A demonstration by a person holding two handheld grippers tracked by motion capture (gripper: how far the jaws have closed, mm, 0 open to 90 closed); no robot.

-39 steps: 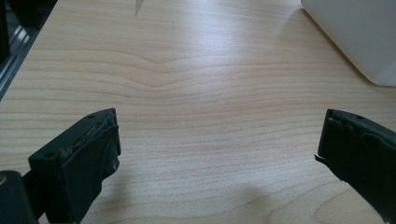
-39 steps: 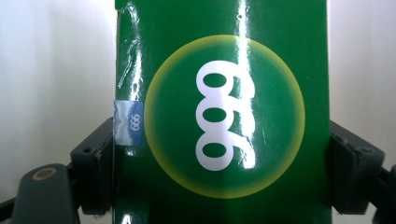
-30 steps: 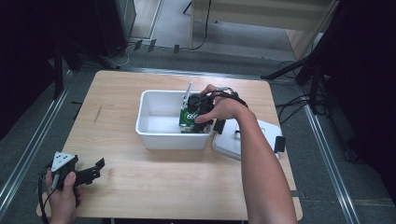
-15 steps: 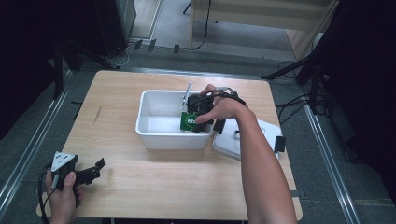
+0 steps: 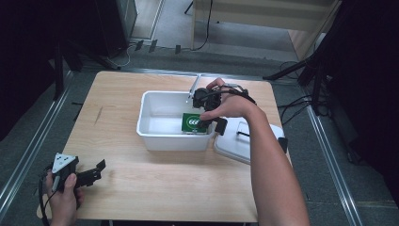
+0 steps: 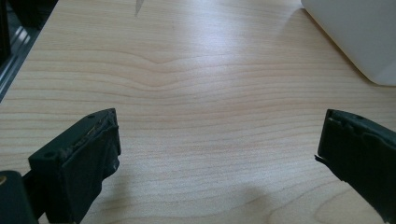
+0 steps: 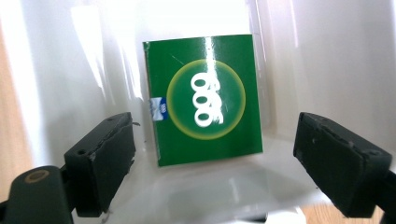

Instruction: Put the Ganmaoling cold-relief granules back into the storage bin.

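One wooden table (image 5: 141, 188) on grey floor (image 5: 28, 136), dark surroundings.

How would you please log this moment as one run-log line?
right gripper: open, over green box lying in white bin | left gripper: open, idle | lid: off, beside bin

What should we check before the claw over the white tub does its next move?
1. Green square packet lies flat in the white plastic tub: ok.
2. Right gripper jaws wide open, clear of the packet: ok.
3. Packet centred between the jaws: ok.
4. White lid off, lying on the wooden table beside the tub: ok.
5. Left gripper open, over bare table: ok.
6. Whether the packet is full or empty: cannot tell.
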